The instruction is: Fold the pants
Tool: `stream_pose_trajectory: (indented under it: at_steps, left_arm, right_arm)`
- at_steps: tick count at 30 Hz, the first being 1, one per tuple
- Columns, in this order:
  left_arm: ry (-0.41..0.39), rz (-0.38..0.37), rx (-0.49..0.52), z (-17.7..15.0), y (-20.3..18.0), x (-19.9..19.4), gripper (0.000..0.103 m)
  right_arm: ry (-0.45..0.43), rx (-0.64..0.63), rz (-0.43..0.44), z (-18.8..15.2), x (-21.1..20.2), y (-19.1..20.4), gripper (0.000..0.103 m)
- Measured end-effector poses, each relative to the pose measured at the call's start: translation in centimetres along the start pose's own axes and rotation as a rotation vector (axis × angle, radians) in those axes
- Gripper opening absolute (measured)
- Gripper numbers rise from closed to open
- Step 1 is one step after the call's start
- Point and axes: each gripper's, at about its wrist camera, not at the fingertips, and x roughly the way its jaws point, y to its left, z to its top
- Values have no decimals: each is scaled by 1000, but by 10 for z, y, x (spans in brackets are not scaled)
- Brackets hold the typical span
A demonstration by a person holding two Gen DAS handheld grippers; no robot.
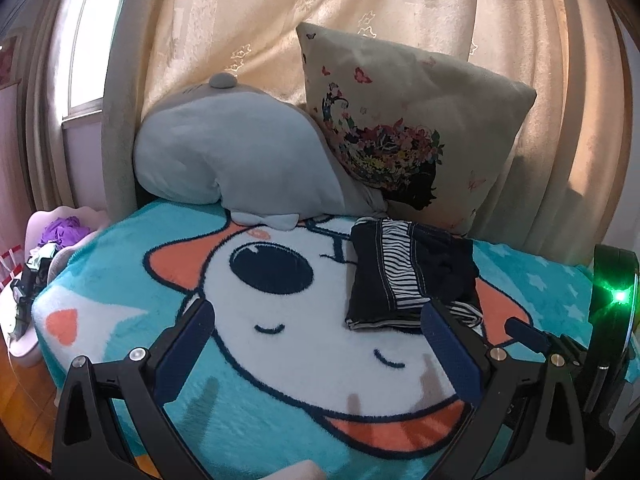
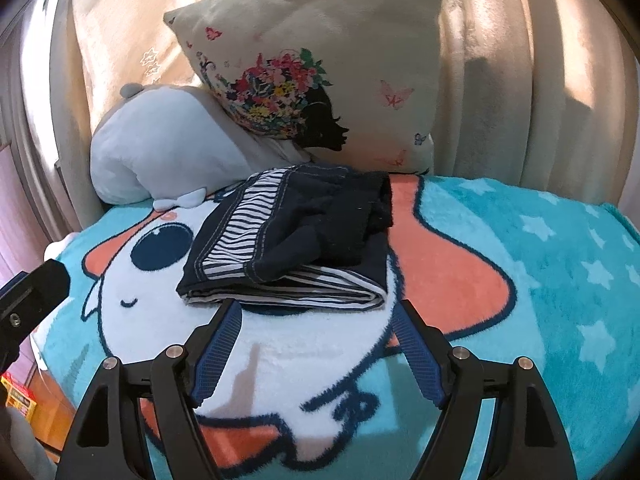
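Note:
The pants (image 1: 412, 272) are dark navy with a black-and-white striped band. They lie folded into a compact stack on the turquoise cartoon-dog blanket (image 1: 304, 364), in front of the pillows. In the right wrist view the pants (image 2: 296, 240) sit just beyond my fingertips. My left gripper (image 1: 318, 312) is open and empty, to the left of and nearer than the stack. My right gripper (image 2: 318, 308) is open and empty, just short of the stack's near folded edge; part of it shows at the right of the left wrist view.
A grey-blue plush cushion (image 1: 236, 152) and a cream pillow with a floral silhouette (image 1: 404, 120) lean on beige curtains (image 1: 280, 12) behind the pants. A pale chair with purple clothes (image 1: 60, 232) stands left of the bed. Wooden floor (image 1: 28, 404) lies beyond the blanket's left edge.

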Motion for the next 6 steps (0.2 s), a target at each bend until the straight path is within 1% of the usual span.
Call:
stream_pose_trajectory:
  at_steps: [3, 6]
  left_arm:
    - [18, -8, -16, 1, 5, 4, 103]
    - [30, 3, -33, 2, 11, 6, 103]
  right_arm:
    - [11, -14, 8, 1, 2, 6, 82]
    - [23, -21, 23, 2, 4, 11, 82]
